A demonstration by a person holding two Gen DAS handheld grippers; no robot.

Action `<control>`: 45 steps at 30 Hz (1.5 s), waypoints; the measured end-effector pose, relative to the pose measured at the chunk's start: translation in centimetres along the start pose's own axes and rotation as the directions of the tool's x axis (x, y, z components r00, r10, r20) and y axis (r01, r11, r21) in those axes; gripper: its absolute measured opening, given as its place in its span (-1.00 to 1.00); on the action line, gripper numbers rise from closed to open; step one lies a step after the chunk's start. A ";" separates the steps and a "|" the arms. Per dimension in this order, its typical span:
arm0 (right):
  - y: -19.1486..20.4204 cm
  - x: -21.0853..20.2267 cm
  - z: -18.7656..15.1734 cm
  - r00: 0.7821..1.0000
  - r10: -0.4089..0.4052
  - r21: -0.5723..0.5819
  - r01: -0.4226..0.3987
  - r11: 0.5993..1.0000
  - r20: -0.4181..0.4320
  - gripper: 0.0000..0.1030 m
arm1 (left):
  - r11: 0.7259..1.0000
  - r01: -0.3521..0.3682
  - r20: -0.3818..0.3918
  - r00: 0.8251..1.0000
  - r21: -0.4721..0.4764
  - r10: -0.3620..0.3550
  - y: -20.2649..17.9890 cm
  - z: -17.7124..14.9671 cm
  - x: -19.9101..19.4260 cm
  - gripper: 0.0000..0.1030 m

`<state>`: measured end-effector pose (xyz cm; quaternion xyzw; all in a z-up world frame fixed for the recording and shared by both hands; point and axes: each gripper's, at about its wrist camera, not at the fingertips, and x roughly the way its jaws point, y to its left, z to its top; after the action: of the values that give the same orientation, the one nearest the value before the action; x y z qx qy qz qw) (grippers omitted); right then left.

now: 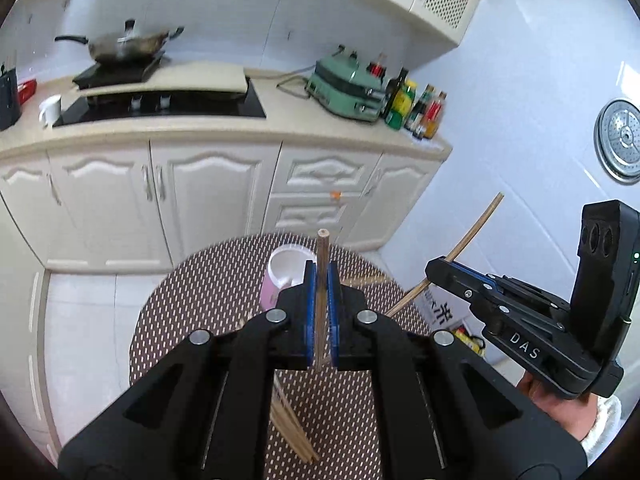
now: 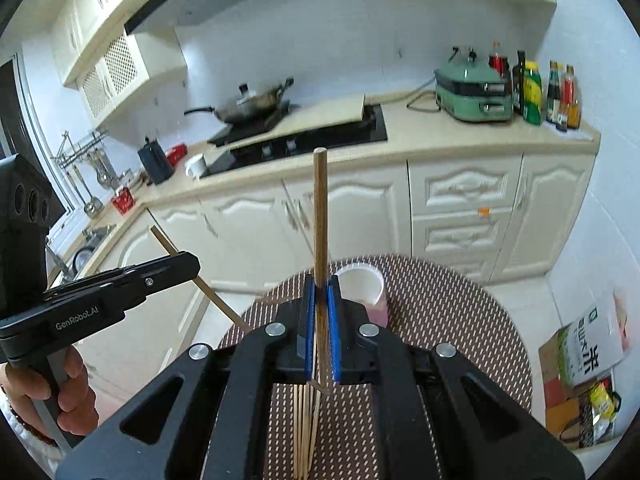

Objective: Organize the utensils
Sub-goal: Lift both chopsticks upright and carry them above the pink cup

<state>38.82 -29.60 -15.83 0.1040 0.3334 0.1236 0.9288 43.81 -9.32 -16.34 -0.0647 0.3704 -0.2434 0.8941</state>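
My left gripper (image 1: pixel 321 280) is shut on a wooden chopstick (image 1: pixel 321 256) that stands upright between its blue pads. My right gripper (image 2: pixel 321 286) is shut on another wooden chopstick (image 2: pixel 320 208), also upright. Both are held above a round table with a brown dotted mat (image 1: pixel 192 312). A pink and white cup (image 1: pixel 286 270) stands on the mat just beyond the grippers; it also shows in the right wrist view (image 2: pixel 360 284). Several loose chopsticks (image 1: pixel 292 428) lie on the mat under the grippers, also seen in the right wrist view (image 2: pixel 304 428). Each gripper appears in the other's view, right (image 1: pixel 434 268) and left (image 2: pixel 192 262).
A kitchen counter (image 1: pixel 280 120) with cream cabinets runs behind the table. It carries a stove with a wok (image 1: pixel 124 46), a green cooker (image 1: pixel 348 90), bottles (image 1: pixel 420 110) and a white mug (image 1: pixel 51 110). A cardboard box (image 2: pixel 588 360) and bags sit on the floor at the right.
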 end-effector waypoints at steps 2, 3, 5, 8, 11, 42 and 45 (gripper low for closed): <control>-0.5 0.0 1.2 1.000 -0.001 -0.005 0.001 1.000 0.021 -0.90 | 1.000 -0.002 0.028 1.000 0.003 0.002 -0.4 1.4 0.1 -0.89; -0.9 0.0 1.8 1.000 0.002 -0.005 -0.002 1.000 0.031 -0.90 | 1.000 -0.004 0.036 0.999 0.003 0.004 -0.5 1.9 0.3 -0.89; -1.5 0.2 3.0 0.999 0.002 -0.014 -0.001 1.000 0.052 -0.90 | 1.000 -0.012 0.062 0.998 -0.006 0.012 -0.6 3.3 0.6 -0.90; -2.3 0.8 4.5 0.997 0.006 -0.023 -0.004 1.000 0.073 -0.90 | 0.999 -0.031 0.090 0.995 -0.025 0.033 -0.4 4.8 1.5 -0.89; -3.0 1.7 5.7 0.997 0.008 -0.031 -0.005 1.000 0.082 -0.90 | 0.998 -0.053 0.113 0.992 -0.047 0.058 0.0 6.2 2.5 -0.90; -6.3 14.6 1.7 0.972 0.043 0.018 -0.040 0.999 -0.231 -0.90 | 0.976 -0.198 -0.154 0.971 -0.090 0.183 4.8 3.4 14.8 -0.89; -6.5 14.8 1.2 0.967 0.039 0.030 -0.032 0.999 -0.251 -0.89 | 0.975 -0.200 -0.167 0.969 -0.101 0.182 5.0 3.3 14.8 -0.88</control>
<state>51.75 -31.45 -25.49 0.1053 0.4484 0.1481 0.8752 56.97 -12.36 -24.80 -0.0616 0.4576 -0.1384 0.8761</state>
